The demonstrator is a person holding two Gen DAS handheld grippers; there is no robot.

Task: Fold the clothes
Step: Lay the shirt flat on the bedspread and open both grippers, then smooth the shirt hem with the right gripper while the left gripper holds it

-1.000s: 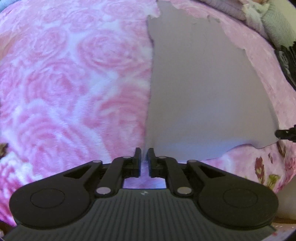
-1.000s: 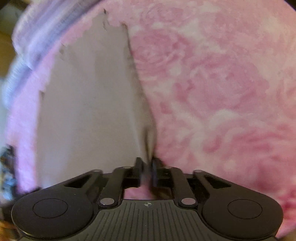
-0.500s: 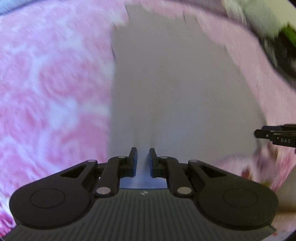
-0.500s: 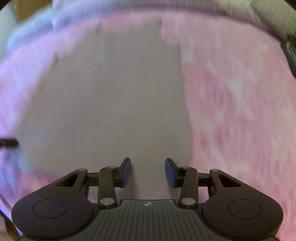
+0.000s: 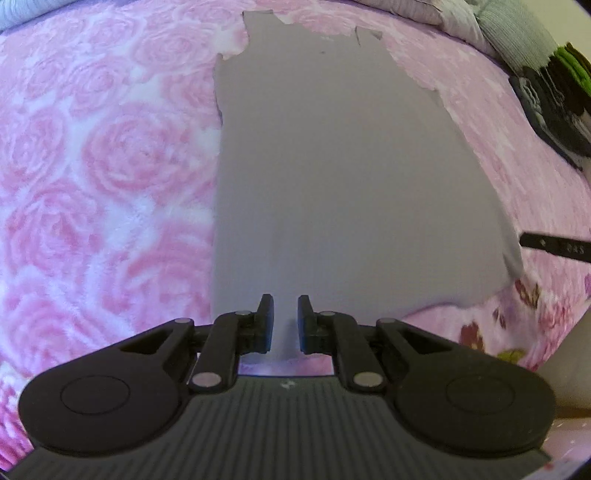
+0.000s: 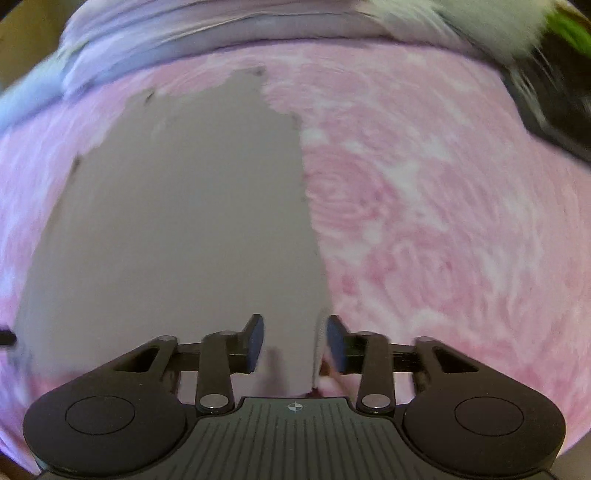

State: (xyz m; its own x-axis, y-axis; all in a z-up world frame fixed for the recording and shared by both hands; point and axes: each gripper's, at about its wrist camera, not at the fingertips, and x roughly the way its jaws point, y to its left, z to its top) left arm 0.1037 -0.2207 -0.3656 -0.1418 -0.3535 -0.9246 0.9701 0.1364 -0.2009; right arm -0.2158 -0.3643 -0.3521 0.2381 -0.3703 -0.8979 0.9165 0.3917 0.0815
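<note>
A plain grey garment (image 5: 351,177) lies flat on a pink rose-patterned blanket (image 5: 92,166). My left gripper (image 5: 285,317) hovers over the garment's near edge, its fingers slightly open, with grey cloth showing in the narrow gap. My right gripper (image 6: 295,341) is open wide over the garment (image 6: 184,221); the cloth's right edge runs between the fingers, close to the right fingertip (image 6: 334,343). The right gripper's tip (image 5: 554,248) shows beside the garment's near right corner in the left wrist view.
Folded and piled clothes line the far edge: lavender-grey knits (image 6: 221,33), a pale grey knit (image 5: 517,33) and a black-and-green item (image 5: 554,99). A sheet with dark flowers (image 5: 517,306) lies at the near right.
Both grippers were shut on the garment's near edge a second ago. Both have opened and let it go, the right one wider. The garment now lies flat.
</note>
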